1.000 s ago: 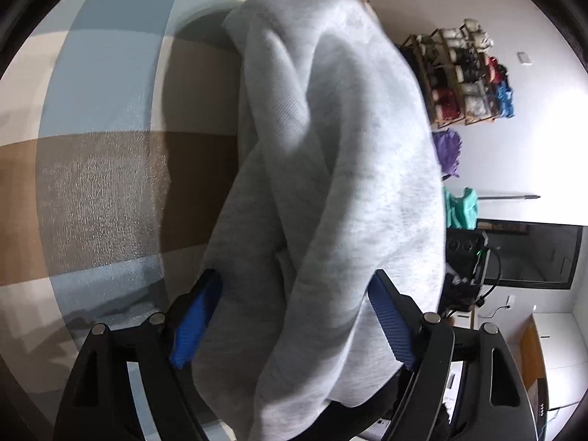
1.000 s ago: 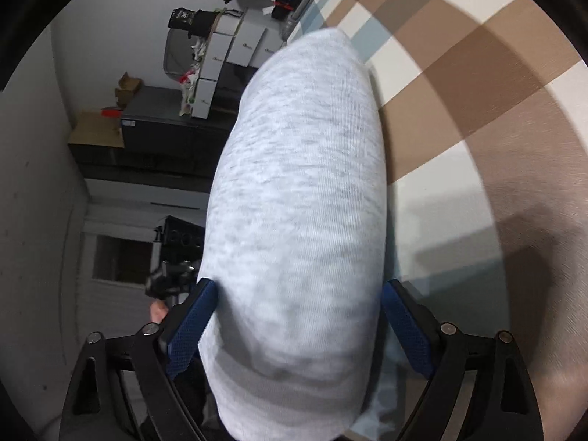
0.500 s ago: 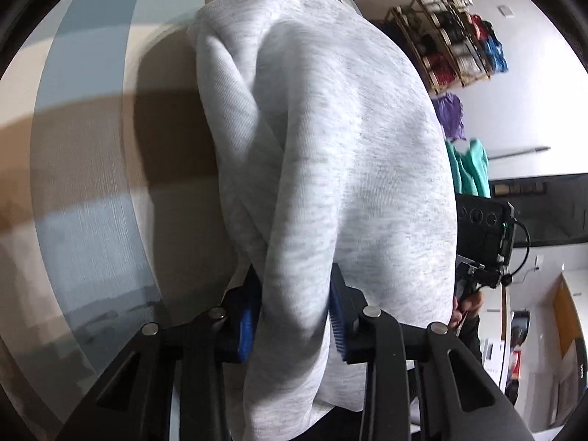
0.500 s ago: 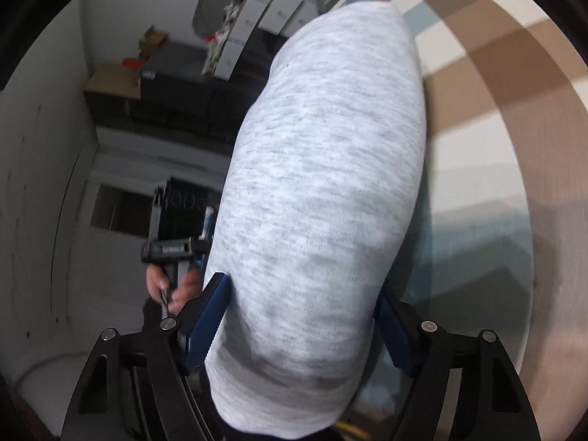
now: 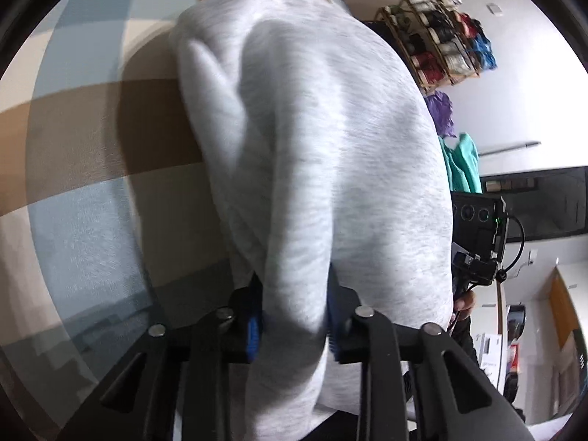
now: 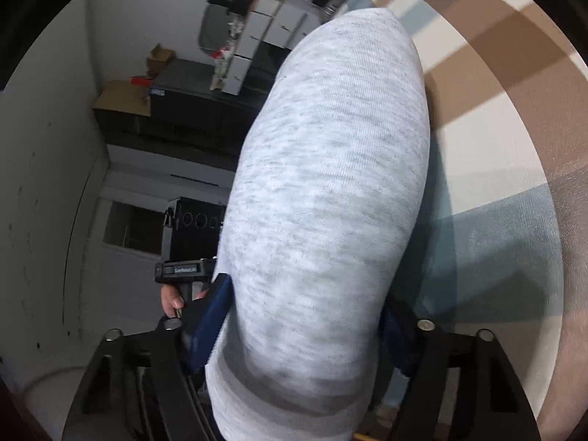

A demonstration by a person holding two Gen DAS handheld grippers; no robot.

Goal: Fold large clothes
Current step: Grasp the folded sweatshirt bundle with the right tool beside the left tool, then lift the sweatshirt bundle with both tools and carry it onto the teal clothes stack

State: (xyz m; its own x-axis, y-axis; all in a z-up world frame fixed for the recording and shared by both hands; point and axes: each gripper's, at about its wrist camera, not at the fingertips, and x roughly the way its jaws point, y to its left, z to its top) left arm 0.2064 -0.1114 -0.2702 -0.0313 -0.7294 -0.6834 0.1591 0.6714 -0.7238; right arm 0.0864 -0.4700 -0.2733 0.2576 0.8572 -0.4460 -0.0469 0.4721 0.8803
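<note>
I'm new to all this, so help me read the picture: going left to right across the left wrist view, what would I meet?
Checked rug → grey sweatshirt, pinched in the left hand-held gripper → purple cloth and teal cloth hanging → wooden rack of yarn.

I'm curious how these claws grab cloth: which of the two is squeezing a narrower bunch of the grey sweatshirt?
The left gripper: its blue pads pinch a narrow fold of the grey sweatshirt. The right gripper stands wider around a thick roll.

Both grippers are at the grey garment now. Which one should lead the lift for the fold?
Probably left. The left gripper has just been closing and its pads pinch a narrow fold of the grey garment. The right gripper, also closing, straddles a bulky bunch, likely less secure.
</note>
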